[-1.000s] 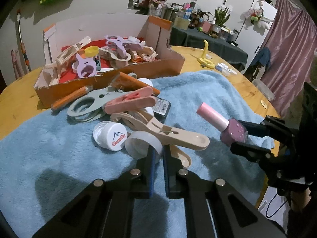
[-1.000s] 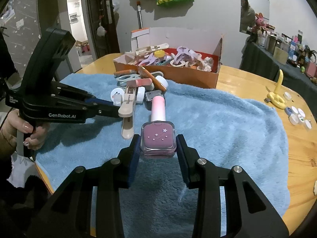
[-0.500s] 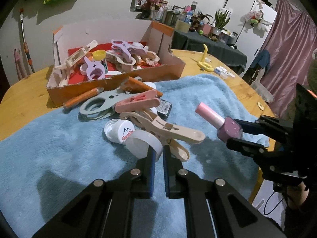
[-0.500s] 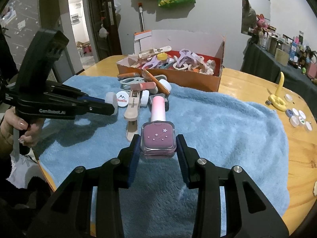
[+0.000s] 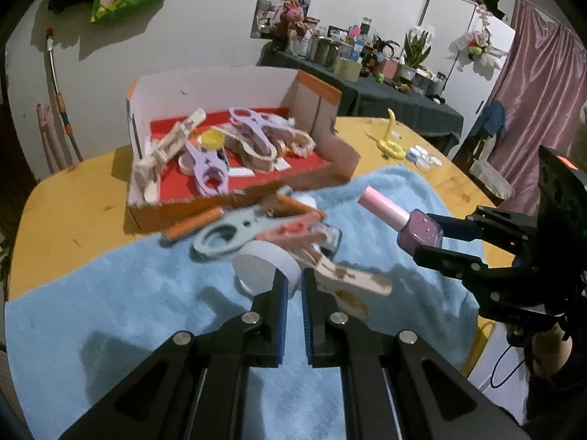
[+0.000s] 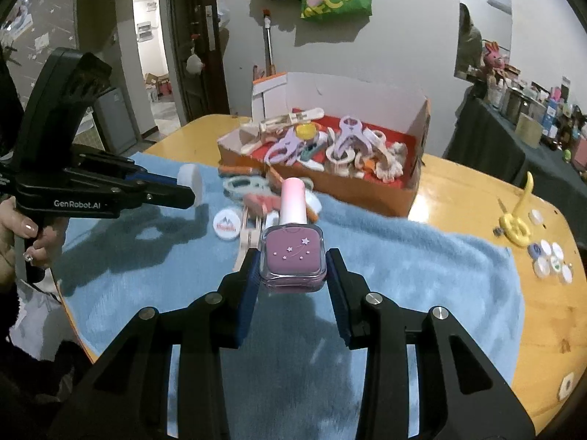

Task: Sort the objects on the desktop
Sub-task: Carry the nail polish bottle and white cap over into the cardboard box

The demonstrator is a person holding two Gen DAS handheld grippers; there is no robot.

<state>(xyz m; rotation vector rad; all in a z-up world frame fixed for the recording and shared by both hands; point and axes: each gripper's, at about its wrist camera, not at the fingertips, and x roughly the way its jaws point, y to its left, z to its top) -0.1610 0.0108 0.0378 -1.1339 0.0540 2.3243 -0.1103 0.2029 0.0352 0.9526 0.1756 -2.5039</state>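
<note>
we pinch a nail polish bottle (image 6: 292,256) in the right tool (image 6: 293,275) and only the rim of a white cap (image 5: 262,269) in the nearly pressed-together left tool (image 5: 292,286), so the cap may slip out above the blue towel (image 6: 422,256) short of the box (image 6: 330,183) ahead.

We note a fluffy blue cloth towel (image 6: 422,256) with a deep, matt pile over a smooth, varnished wooden table (image 6: 543,322). The cardboard box (image 6: 367,190) at 12 o'clock has rough, torn edges and a matt red paper lining. The nail polish bottle (image 6: 292,256) is glossy glass with a smooth pink plastic cap. The white lid (image 5: 264,267) looks like smooth matt plastic. Both the left gripper (image 5: 292,286) and right gripper (image 6: 292,275) show matt black plastic with bright metal screws.
</note>
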